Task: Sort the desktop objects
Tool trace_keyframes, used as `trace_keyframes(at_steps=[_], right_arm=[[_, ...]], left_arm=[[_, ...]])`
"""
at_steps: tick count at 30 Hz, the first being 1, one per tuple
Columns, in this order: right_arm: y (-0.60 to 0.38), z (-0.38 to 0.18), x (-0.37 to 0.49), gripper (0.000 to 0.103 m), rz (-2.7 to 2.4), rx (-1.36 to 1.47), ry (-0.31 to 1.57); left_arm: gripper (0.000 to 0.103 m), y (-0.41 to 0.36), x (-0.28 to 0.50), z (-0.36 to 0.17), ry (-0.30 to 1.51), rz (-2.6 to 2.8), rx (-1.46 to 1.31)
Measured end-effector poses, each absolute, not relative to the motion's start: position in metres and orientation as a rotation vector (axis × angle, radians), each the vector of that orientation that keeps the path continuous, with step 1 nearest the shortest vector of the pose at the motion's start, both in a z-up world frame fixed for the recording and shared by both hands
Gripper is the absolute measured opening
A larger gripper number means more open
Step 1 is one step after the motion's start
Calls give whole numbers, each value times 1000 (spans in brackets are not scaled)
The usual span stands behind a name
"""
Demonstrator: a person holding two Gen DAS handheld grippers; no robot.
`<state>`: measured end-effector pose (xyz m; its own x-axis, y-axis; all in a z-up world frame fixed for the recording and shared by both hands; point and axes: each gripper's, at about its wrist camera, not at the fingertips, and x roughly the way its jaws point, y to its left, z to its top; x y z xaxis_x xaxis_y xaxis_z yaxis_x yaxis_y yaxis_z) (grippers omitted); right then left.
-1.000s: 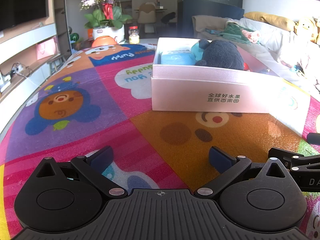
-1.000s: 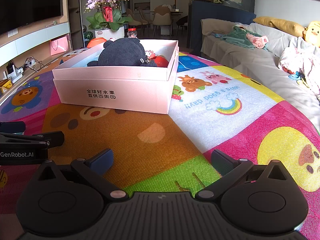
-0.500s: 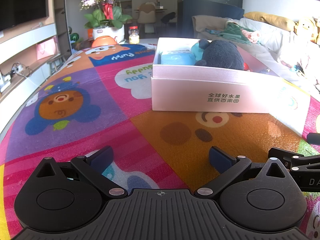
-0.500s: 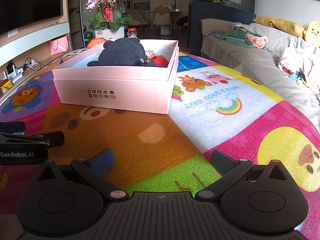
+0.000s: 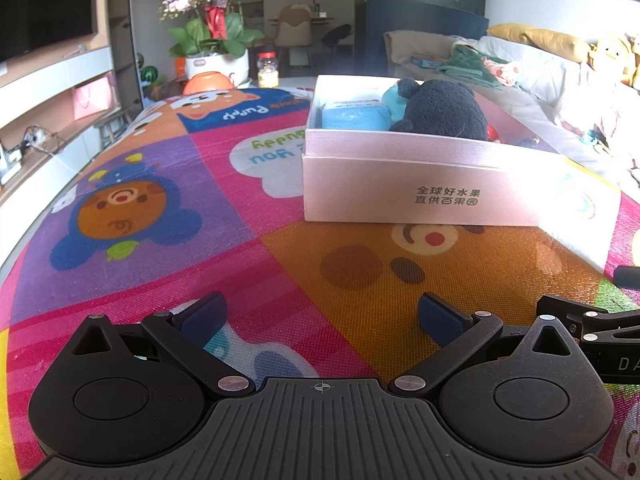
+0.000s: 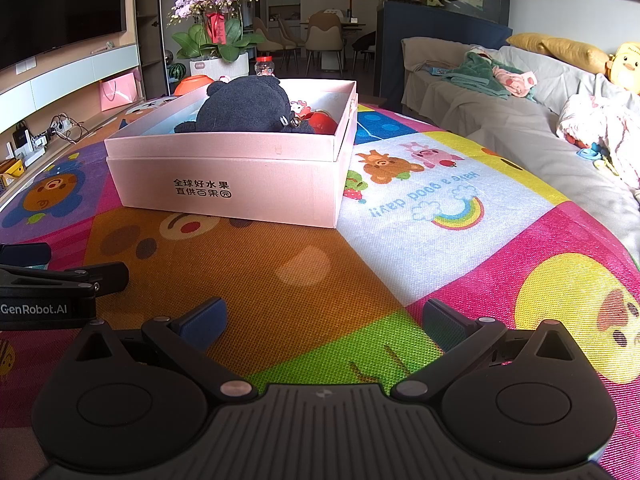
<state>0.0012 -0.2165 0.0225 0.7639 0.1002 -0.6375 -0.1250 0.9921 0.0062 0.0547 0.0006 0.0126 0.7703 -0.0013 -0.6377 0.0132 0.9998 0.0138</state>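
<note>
While my left hand-held gripper (image 5: 320,314) hovers low over the cartoon-print surface (image 5: 160,208) with its jaws spread wide and holding nothing, my right hand-held gripper (image 6: 324,320) sits beside it, equally agape and empty. Ahead of both stands the pink box (image 6: 240,176), resting on the surface. Inside the box lie a dark plush toy (image 6: 244,108), a blue packet (image 5: 352,118) and a red item (image 6: 322,120).
</note>
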Motion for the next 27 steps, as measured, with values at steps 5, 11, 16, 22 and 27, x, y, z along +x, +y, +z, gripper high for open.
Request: trace_keyframes(at_steps=[5,11,16,22,27], right_arm=[[-217,23,2,103,122,-37,691],[-216,23,1,103,122,-38,691],[-217,23,2,103,122,-38,691],[-220,22,4,103,122,-37,690],[-218,22,3,103,122,-37,690]], left_arm=[[103,1,55,13,692,-9,15],[103,0,55,12,693,-10,14],[103,-3,54,13,692,-7,22],[103,-3,54,12,692,-8,22],[103,-3,54,12,692,-8,20]])
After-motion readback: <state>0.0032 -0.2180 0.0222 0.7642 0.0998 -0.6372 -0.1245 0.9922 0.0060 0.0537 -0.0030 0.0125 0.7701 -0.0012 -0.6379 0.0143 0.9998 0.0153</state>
